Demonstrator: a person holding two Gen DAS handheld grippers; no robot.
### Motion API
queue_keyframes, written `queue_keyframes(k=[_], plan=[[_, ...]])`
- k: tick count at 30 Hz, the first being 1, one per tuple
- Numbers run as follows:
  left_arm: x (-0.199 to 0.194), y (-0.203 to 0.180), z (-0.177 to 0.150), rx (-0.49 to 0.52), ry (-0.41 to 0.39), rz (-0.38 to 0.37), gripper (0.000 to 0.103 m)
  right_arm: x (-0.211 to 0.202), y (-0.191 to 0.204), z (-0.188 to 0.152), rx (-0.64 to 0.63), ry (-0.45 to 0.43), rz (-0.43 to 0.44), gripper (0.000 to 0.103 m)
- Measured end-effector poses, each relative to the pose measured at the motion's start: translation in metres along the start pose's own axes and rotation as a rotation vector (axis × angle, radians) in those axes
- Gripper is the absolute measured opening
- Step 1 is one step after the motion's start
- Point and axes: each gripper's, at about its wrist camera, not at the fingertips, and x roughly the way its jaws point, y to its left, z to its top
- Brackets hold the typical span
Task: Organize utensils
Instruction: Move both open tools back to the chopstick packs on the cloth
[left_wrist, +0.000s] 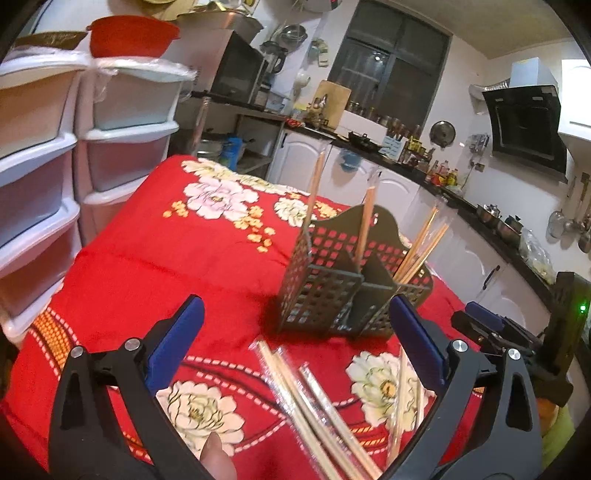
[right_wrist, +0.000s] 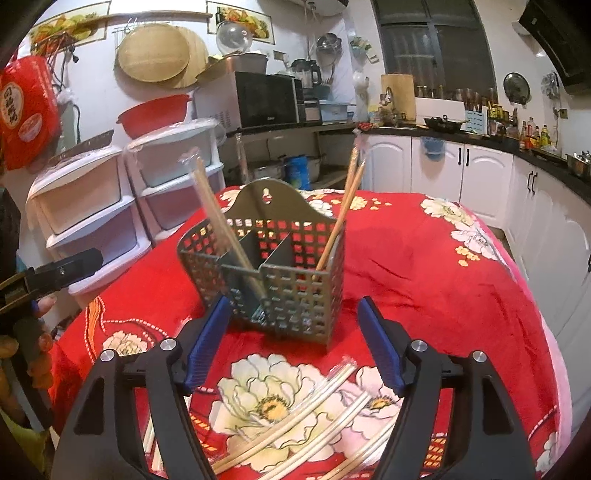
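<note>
A grey perforated utensil caddy (left_wrist: 325, 291) (right_wrist: 295, 291) with divided compartments stands on the red floral cloth (left_wrist: 155, 258) (right_wrist: 424, 277). Wooden chopsticks (left_wrist: 364, 221) (right_wrist: 225, 225) lean upright in its compartments, with more at one end (left_wrist: 424, 243) (right_wrist: 343, 210). Several wrapped chopstick pairs (left_wrist: 306, 398) (right_wrist: 306, 410) lie loose on the cloth in front of the caddy. My left gripper (left_wrist: 295, 310) is open wide above those loose pairs, nothing between its pads. My right gripper (right_wrist: 293, 310) is open too, just short of the caddy, over the loose chopsticks.
White plastic drawer towers (left_wrist: 55, 184) (right_wrist: 92, 221) stand by the table's edge. Kitchen counters with white cabinets (left_wrist: 461, 240) (right_wrist: 480, 173) run behind. In each view the other gripper shows at the side, the right (left_wrist: 484, 317) and the left (right_wrist: 66, 269).
</note>
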Motion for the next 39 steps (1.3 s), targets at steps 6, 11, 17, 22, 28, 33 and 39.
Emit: queue_keyframes(k=[6,11,17,22,28,33,39], plan=[[0.004,0.013,-0.017,-0.02,0.043,0.008,0.091,0.003,0.012,-0.009,-0.022,0.034,0.005,0.07],[0.012,0.02,-0.03,-0.019,0.091,0.017,0.091,0.006,0.017,-0.021,-0.039,0.074,0.002,0.07],[0.028,0.027,-0.048,-0.023,0.189,0.0,0.091,0.01,0.017,-0.035,-0.038,0.135,-0.003,0.07],[0.042,0.031,-0.059,-0.041,0.277,-0.019,0.084,0.015,0.013,-0.044,-0.022,0.171,0.003,0.07],[0.056,0.028,-0.066,-0.046,0.361,-0.05,0.045,0.024,0.003,-0.05,0.009,0.215,0.015,0.068],[0.073,0.028,-0.064,-0.067,0.409,-0.061,0.03,0.031,-0.008,-0.052,0.052,0.251,0.028,0.054],[0.098,0.033,-0.055,-0.111,0.45,-0.059,0.029,0.044,-0.025,-0.054,0.115,0.293,0.031,0.045]])
